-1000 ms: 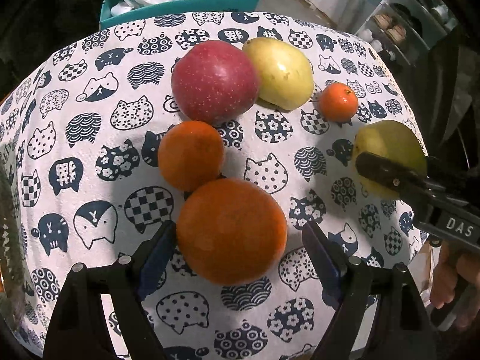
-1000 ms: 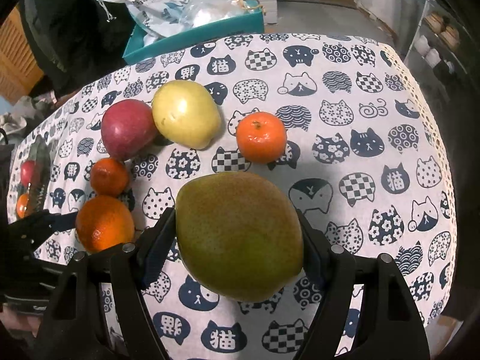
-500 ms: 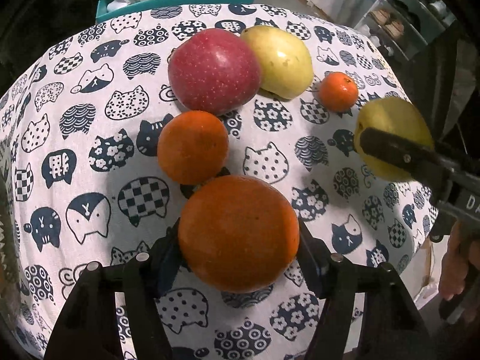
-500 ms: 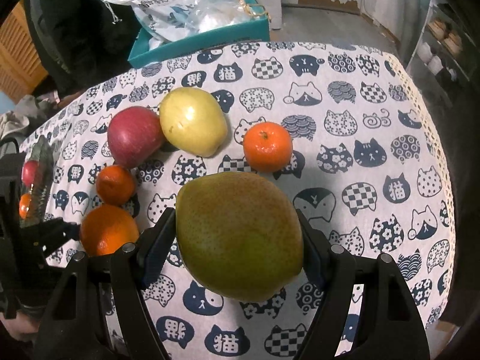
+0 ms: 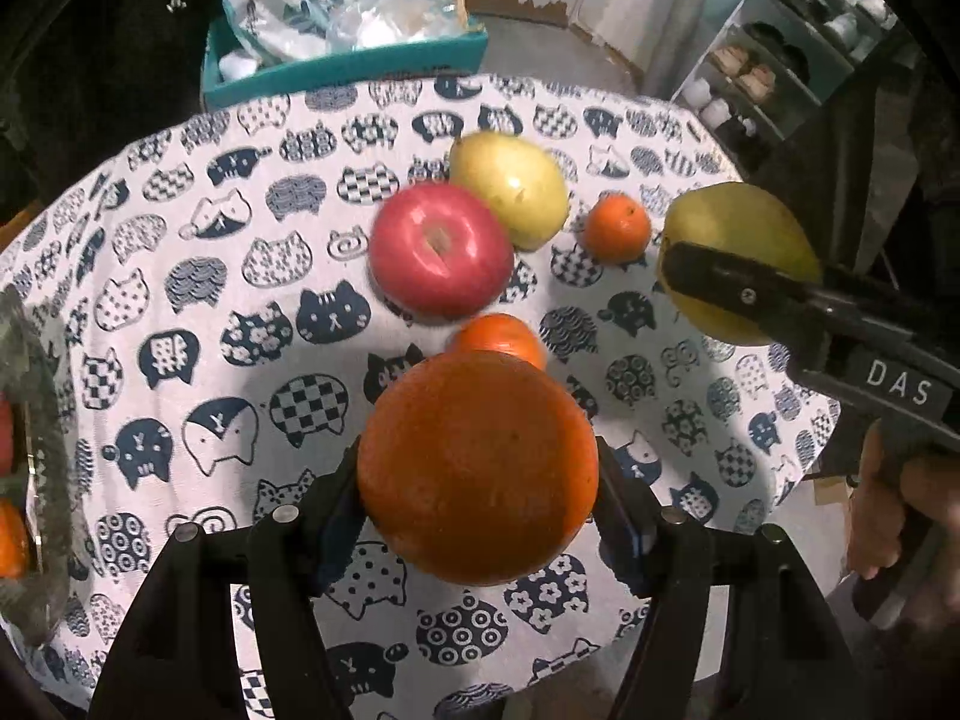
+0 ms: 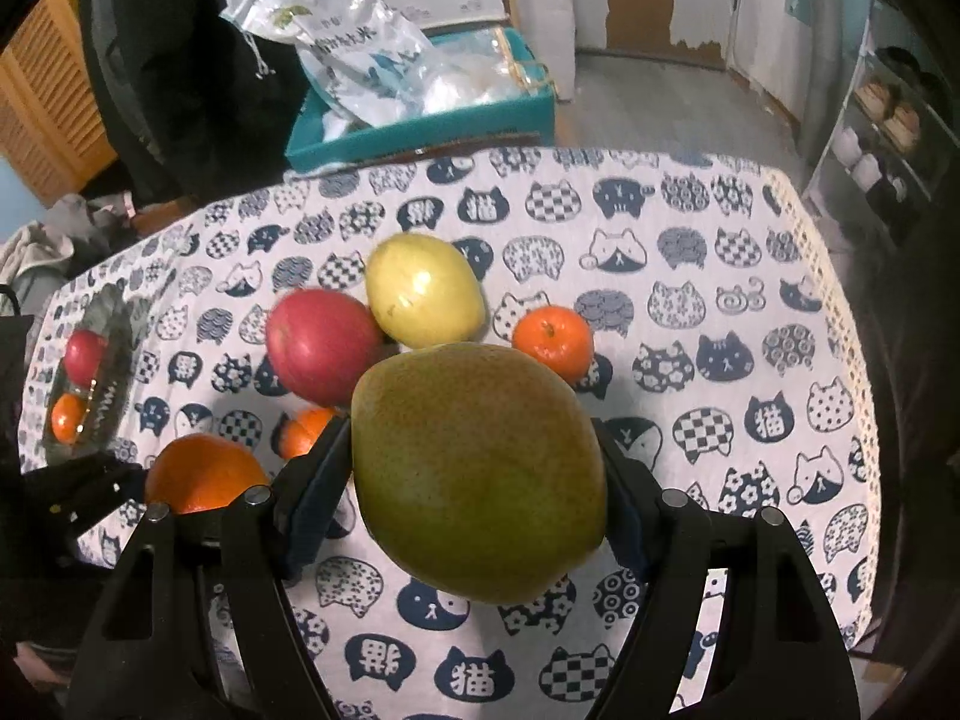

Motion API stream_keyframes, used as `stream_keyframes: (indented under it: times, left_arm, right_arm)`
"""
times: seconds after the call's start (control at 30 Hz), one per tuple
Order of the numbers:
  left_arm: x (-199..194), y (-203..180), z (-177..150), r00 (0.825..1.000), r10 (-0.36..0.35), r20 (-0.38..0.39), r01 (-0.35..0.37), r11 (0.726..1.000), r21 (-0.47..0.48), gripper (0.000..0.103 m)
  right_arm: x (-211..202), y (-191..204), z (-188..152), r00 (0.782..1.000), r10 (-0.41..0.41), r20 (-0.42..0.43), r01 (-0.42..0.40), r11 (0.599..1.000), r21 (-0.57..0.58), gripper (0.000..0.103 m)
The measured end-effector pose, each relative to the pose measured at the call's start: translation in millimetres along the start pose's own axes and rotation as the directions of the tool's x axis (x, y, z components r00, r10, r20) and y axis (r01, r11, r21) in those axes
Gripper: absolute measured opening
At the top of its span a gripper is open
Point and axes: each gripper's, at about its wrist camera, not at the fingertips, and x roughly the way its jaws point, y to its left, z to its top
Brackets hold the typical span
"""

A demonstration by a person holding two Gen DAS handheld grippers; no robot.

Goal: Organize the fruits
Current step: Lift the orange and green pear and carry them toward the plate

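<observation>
I have a fruit in each gripper and both look lifted clear of the white tablecloth printed with navy cat faces (image 6: pixel 720 276). My left gripper (image 5: pixel 477 483) pinches the large round orange (image 5: pixel 477 468) across its widest part, one pad on each flank; those jaws have just been closing onto it, and the fruit now fills the gap between them. My right gripper (image 6: pixel 477 492) clamps the big green-brown pear (image 6: pixel 480 468) the same way, the pear bulging out beyond the fingertips.

Just ahead of the left fingertips a small orange tangerine (image 5: pixel 501 339) peeks out from behind the held orange, and farther on lies the red apple (image 5: pixel 441 252), touching the pale yellow pear (image 5: pixel 510 195). Another small tangerine (image 6: pixel 552 342) lies just past the right fingertips, a little to the right of them. Far off to the left of both sets of fingers I see a clear plastic container (image 6: pixel 96 372) with a red and an orange fruit already inside.

I judge this as the carry step: both picks are done. The destination is probably that container, though I cannot be sure. Next I need to swing each load sideways towards it, keep the pinch firm on these round, slippery skins, and keep the two grippers from colliding
</observation>
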Motion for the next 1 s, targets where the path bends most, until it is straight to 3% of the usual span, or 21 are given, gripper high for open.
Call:
stream_keyframes:
  times: [0.33,1.0]
  left_arm:
    - [-42,2,8,0.993,0.024,0.117,-0.026,0.999,0.018,0.069]
    - [-117,17,12,0.950,0.061,0.306,-0.068,0.998,0.014,0.069]
  right_arm:
    - [-33,21,11,0.997,0.020,0.079,-0.018,0.999,-0.034,0.076]
    - [-86,76,33,0.976,0.081,0.205,-0.056,0.991,-0.122,0.076]
